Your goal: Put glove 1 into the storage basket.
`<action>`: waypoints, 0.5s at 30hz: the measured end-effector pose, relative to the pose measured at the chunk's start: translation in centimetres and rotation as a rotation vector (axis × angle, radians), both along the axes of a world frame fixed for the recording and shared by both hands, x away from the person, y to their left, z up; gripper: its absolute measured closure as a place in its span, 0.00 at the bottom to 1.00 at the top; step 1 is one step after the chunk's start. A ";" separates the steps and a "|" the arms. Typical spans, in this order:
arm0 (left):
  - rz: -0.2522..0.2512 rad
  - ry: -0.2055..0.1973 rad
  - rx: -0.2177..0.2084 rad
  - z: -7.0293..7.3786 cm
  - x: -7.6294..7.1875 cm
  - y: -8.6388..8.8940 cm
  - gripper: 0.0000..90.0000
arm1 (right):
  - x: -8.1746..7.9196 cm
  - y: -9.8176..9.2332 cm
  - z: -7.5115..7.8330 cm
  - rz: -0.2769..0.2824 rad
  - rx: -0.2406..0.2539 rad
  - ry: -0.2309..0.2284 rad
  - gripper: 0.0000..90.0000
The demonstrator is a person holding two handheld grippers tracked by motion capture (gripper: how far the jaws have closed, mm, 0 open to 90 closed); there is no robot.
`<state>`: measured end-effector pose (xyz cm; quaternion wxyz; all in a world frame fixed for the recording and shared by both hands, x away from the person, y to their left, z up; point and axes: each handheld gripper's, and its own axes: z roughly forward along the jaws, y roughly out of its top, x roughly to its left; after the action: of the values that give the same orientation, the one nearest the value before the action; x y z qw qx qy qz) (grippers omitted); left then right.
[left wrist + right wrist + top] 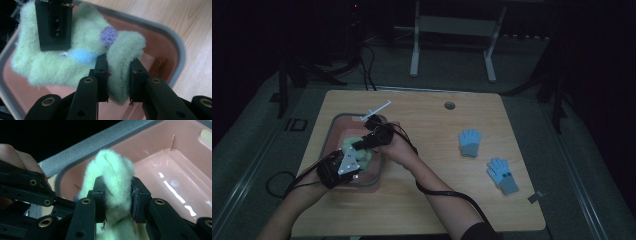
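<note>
Felt: pale green wool piece [57, 62] with a blue dot and a purple dot, held above a pink tub [374, 172] with a grey rim, at nine o'clock on the wooden table [432, 200].

Left gripper [348, 161]: clenched on one bunched edge of the felt; in its own view the pads pinch a thick fold between them.

Right gripper [362, 143]: also clamped on the felt; its own view has a tuft squeezed between the pads, with the glossy tub floor beyond.

Key relation: both tongs grip the same piece from opposite ends, the left at about seven o'clock of the felt and the right at about one o'clock in the high view. The long axis of the felt appears to run between the two grips, slanting across the tub.

Nearer hand: neither leads; both are on the cloth, close together over the tub.

Where it hangs: within the tub's outline as seen from above; whether any part touches the tub floor cannot be told.

Likely next: a lowering into the tub or a spreading apart, which would turn on keeping the two grips along that slanted axis.

Elsewhere: two blue-and-grey gloves, one [470, 142] at three o'clock and one [502, 175] at four o'clock, well apart from the tub.
</note>
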<state>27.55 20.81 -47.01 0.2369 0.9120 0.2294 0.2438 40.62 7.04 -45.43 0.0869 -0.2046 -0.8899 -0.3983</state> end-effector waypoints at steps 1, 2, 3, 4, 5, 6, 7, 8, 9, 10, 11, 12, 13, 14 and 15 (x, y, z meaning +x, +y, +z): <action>-0.002 0.014 0.004 -0.3 0.3 0.0 0.82 | 0.2 0.1 -0.4 -0.004 -0.008 0.002 0.78; -0.002 0.014 0.004 -0.3 0.3 0.0 0.82 | 0.2 0.1 -0.4 -0.004 -0.008 0.002 0.78; -0.003 0.026 0.015 -0.7 0.8 0.0 0.82 | 0.4 0.2 -0.7 -0.008 -0.015 0.007 0.78; -0.002 0.039 0.016 -0.9 1.1 0.0 0.82 | 0.8 0.4 -1.3 -0.017 -0.028 0.013 0.78; -0.004 0.050 0.017 -1.2 1.4 0.1 0.82 | 1.0 0.6 -1.7 -0.022 -0.034 0.019 0.78; 0.000 0.061 0.016 -1.5 1.6 0.1 0.82 | 1.2 0.7 -2.0 -0.025 -0.044 0.023 0.78; 0.003 0.078 0.015 -1.8 2.0 0.1 0.82 | 1.3 0.8 -2.3 -0.026 -0.052 0.023 0.78; 0.004 0.085 0.016 -2.0 2.1 0.1 0.82 | 1.5 0.9 -2.7 -0.032 -0.061 0.036 0.78; 0.007 0.094 0.022 -2.1 2.3 0.0 0.82 | 1.6 0.9 -2.9 -0.032 -0.070 0.037 0.78; 0.007 0.103 0.025 -2.3 2.5 0.0 0.82 | 1.8 1.0 -3.1 -0.036 -0.081 0.038 0.77; 0.007 0.112 0.030 -2.4 2.6 -0.1 0.82 | 1.9 1.1 -3.2 -0.033 -0.094 0.042 0.77; 0.010 0.115 0.035 -2.5 2.7 -0.1 0.82 | 2.0 1.2 -3.3 -0.029 -0.103 0.042 0.77; 0.010 0.122 0.041 -2.6 2.9 -0.2 0.82 | 2.1 1.3 -3.3 -0.028 -0.111 0.043 0.77; 0.012 0.128 0.040 -2.6 3.1 -0.3 0.82 | 2.2 1.4 -3.4 -0.029 -0.123 0.040 0.76; 0.019 0.139 0.043 -2.7 3.3 -0.3 0.81 | 2.3 1.5 -3.4 -0.029 -0.129 0.038 0.74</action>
<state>30.82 20.54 -49.69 0.1985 0.9294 0.2486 0.1872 42.89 8.49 -48.85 0.0846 -0.2301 -0.9088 -0.3375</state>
